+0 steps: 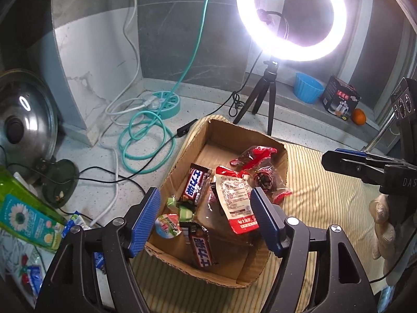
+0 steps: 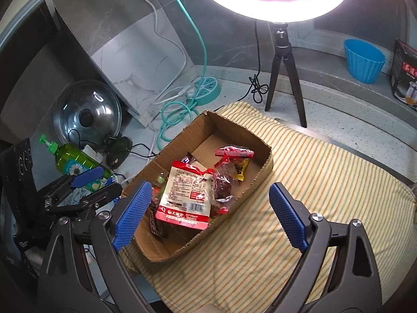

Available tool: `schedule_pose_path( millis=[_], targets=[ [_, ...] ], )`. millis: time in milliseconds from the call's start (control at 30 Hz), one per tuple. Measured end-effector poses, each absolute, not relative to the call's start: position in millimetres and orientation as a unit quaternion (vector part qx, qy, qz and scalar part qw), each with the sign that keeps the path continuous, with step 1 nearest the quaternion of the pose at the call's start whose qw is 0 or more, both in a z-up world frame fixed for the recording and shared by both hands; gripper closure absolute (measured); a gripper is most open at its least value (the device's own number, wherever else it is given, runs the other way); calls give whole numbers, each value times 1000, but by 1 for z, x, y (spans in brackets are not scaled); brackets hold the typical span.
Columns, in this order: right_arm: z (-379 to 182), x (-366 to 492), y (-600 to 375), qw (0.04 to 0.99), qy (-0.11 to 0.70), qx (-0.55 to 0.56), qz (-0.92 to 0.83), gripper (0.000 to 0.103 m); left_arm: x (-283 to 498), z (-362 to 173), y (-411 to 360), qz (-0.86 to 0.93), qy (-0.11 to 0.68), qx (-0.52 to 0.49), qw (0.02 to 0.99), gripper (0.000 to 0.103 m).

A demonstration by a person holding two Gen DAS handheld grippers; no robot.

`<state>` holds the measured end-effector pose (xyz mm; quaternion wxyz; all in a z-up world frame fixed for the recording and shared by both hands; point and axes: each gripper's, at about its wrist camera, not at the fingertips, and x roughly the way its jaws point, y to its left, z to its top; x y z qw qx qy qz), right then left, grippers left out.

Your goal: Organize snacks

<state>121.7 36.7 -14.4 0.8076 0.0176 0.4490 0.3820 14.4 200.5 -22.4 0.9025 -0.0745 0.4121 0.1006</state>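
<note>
While you hold both tools over the cardboard box [image 1: 276, 161], neither one has anything in its grip. Your left gripper [image 1: 206, 219] hangs above the near end of the box with its blue fingers [image 1: 146, 221] spread wide and nothing between them. Your right gripper [image 2: 208, 216] is spread wider still, one finger [image 2: 133, 214] over the box's near left corner, the other over the striped cloth [image 2: 325, 182], and it too is empty.

All the snacks lie inside the box, which sits on the cloth on the counter [image 1: 109, 154]. A red and white packet [image 1: 234, 198] lies on top near the middle. Beside it are two dark chocolate bars [image 1: 194, 185], one toward the left wall and one at the near end. A small jelly cup [image 1: 168, 225] rests against the near left wall. Red-wrapped sweets [image 1: 258, 159] are piled at the far end.

Behind the box stands a ring light [image 1: 292, 18] on a small tripod [image 1: 263, 96].
</note>
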Motion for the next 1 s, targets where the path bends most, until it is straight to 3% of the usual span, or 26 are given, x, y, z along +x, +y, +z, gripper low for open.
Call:
schedule_pose_path(
  millis=[1000],
  targets=[
    [8, 66, -18, 861, 372, -33, 346, 0, -29, -5, 165, 181, 393, -90, 897, 30]
  ],
)
